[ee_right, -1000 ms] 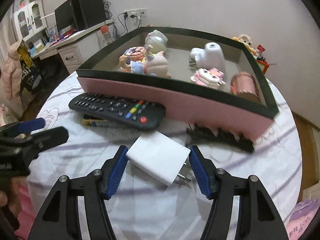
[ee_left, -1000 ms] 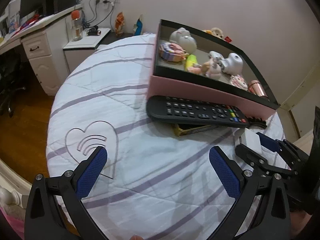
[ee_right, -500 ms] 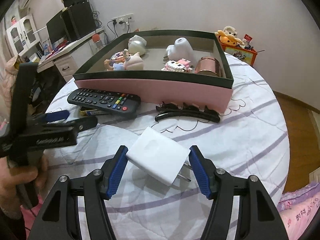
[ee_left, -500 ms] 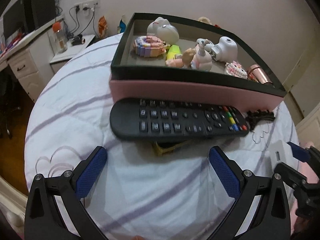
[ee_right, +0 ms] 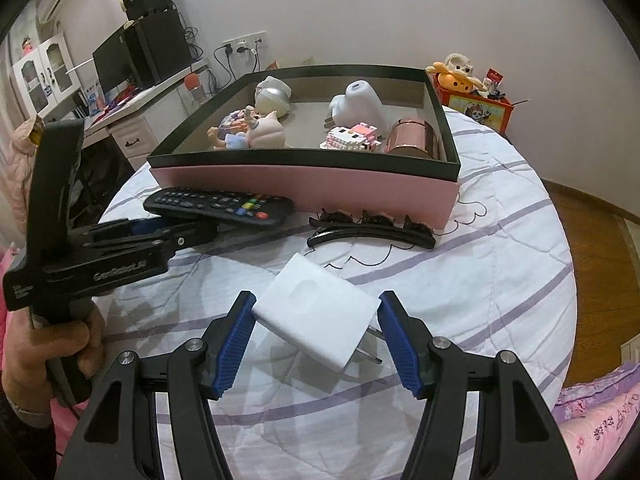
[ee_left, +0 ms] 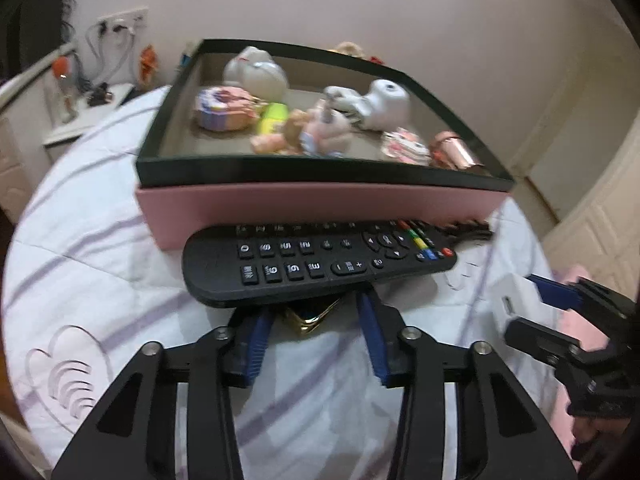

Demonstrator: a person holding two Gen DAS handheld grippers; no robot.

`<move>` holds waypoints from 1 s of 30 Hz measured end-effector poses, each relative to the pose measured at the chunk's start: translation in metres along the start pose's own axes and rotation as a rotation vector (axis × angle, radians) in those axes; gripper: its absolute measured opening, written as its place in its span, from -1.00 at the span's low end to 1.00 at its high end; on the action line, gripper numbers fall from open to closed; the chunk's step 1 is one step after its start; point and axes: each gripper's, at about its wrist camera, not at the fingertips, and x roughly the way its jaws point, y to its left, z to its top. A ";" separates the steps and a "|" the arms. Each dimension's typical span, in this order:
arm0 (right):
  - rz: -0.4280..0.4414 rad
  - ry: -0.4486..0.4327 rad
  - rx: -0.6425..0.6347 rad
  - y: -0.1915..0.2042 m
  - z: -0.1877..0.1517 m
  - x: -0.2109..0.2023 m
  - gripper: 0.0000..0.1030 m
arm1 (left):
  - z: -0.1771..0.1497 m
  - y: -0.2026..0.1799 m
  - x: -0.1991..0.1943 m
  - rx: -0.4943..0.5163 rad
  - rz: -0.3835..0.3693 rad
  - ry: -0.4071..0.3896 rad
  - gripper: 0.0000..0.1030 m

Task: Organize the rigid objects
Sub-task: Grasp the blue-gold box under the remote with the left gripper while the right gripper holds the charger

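Remote control [ee_left: 316, 258] fills the middle of the left wrist view, lying lengthwise against the pink front wall of the box [ee_left: 320, 204] on the quilted bed cover [ee_left: 100, 256]. The left gripper [ee_left: 316, 316] has its tips under the remote's near edge; its jaws have just been closing and now stand narrow on either side of a small gold object [ee_left: 310, 316] that lies partly beneath the remote. Whether the pads press on it cannot be told. Inside the box lie several figurines, a white plug-shaped piece and a copper-coloured cylinder [ee_left: 454, 152]. At the right edge the right gripper [ee_left: 540, 312] shows with a white charger [ee_left: 514, 300] between its jaws.

From the right wrist view, the right gripper [ee_right: 316, 320] is clamped on the white charger [ee_right: 316, 316], a blue pad touching each side, prongs pointing down to the right. Beyond it a black hair clip [ee_right: 372, 232] lies along the box front. The left gripper [ee_right: 172, 232], held in a hand [ee_right: 44, 356], reaches in under the remote [ee_right: 220, 204].
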 end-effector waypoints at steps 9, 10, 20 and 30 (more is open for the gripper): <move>0.003 -0.004 0.004 0.000 0.000 -0.001 0.25 | 0.005 -0.018 0.011 0.070 0.021 -0.002 -0.13; 0.003 -0.004 0.004 -0.001 0.000 -0.002 0.25 | 0.005 -0.020 0.012 0.074 0.020 -0.003 -0.13; -0.010 -0.015 0.015 -0.005 -0.003 -0.009 0.25 | 0.012 -0.041 0.023 0.170 0.048 0.017 -0.11; -0.027 -0.021 0.023 -0.013 -0.003 -0.013 0.25 | -0.001 -0.047 0.013 0.182 -0.004 0.026 -0.39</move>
